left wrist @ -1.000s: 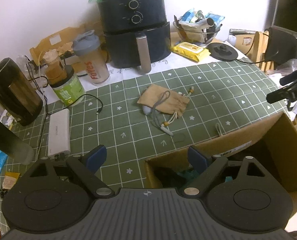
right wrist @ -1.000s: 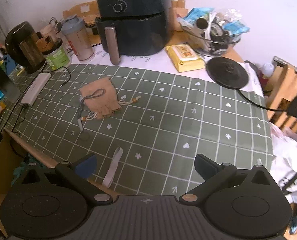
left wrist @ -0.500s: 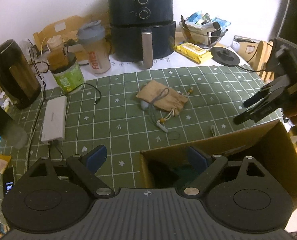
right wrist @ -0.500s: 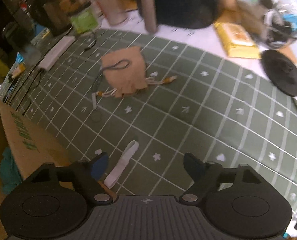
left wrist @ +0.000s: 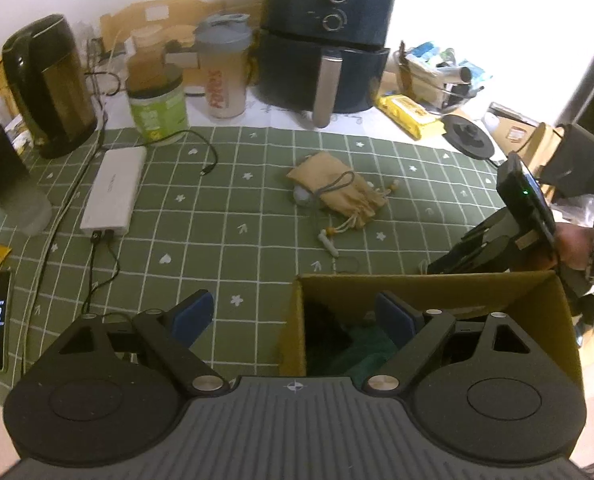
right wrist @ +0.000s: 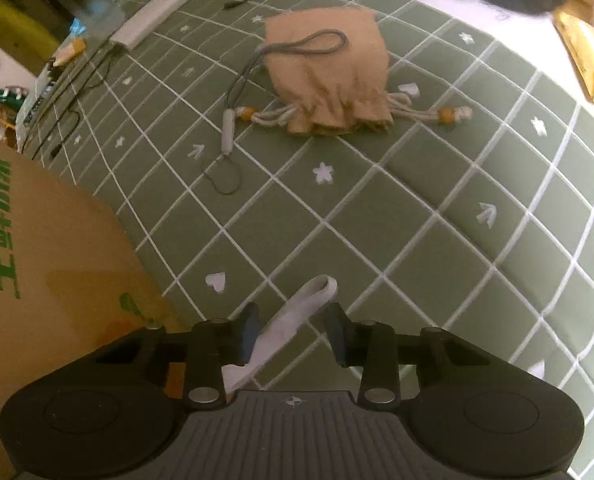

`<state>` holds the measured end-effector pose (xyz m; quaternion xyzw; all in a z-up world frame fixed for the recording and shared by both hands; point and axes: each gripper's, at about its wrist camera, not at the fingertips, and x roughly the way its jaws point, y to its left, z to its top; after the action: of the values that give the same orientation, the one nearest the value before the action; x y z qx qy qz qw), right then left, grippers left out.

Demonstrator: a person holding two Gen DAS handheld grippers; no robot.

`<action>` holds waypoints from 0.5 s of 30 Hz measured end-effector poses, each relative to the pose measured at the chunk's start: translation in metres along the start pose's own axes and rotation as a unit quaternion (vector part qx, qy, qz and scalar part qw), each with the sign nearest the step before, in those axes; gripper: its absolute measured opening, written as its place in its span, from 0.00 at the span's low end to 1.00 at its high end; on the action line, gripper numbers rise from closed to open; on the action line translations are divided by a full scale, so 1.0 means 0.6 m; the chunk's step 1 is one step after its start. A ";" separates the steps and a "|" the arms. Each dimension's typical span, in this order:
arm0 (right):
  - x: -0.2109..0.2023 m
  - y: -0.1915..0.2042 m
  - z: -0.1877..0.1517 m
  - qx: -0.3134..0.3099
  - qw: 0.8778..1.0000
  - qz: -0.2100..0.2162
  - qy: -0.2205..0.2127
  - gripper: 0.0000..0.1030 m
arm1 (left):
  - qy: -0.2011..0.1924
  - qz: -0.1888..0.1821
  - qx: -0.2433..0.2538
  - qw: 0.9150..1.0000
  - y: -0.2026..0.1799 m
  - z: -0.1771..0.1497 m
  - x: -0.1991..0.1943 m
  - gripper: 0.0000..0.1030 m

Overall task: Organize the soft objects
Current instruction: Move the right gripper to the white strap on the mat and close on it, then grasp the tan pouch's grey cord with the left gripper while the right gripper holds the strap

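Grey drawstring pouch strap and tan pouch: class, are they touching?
Touching. The right wrist view shows the grey strap looping directly across the tan pouch, lying on its fabric.

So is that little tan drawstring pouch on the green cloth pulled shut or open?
Pulled shut, as far as it shows: the tan pouch lies flat, its mouth gathered into tight pleats, with the beaded cords trailing out both sides. Whether anything is inside, I cannot tell.

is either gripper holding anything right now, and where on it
Nothing is held yet. The right gripper has been closing around the white strap, pads not pressing. The left gripper is open and empty.
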<state>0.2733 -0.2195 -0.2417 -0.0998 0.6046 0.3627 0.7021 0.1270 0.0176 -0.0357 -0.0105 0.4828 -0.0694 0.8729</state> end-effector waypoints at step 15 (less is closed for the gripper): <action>-0.007 -0.021 0.015 -0.052 0.995 -0.086 -0.013 0.08 | -0.013 -0.021 -0.038 0.999 0.013 0.003 -0.002 0.86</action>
<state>0.2880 -0.2248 -0.2394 -0.1830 0.5653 0.3326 0.7323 0.1288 0.0255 -0.0341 -0.0547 0.4737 -0.0698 0.8762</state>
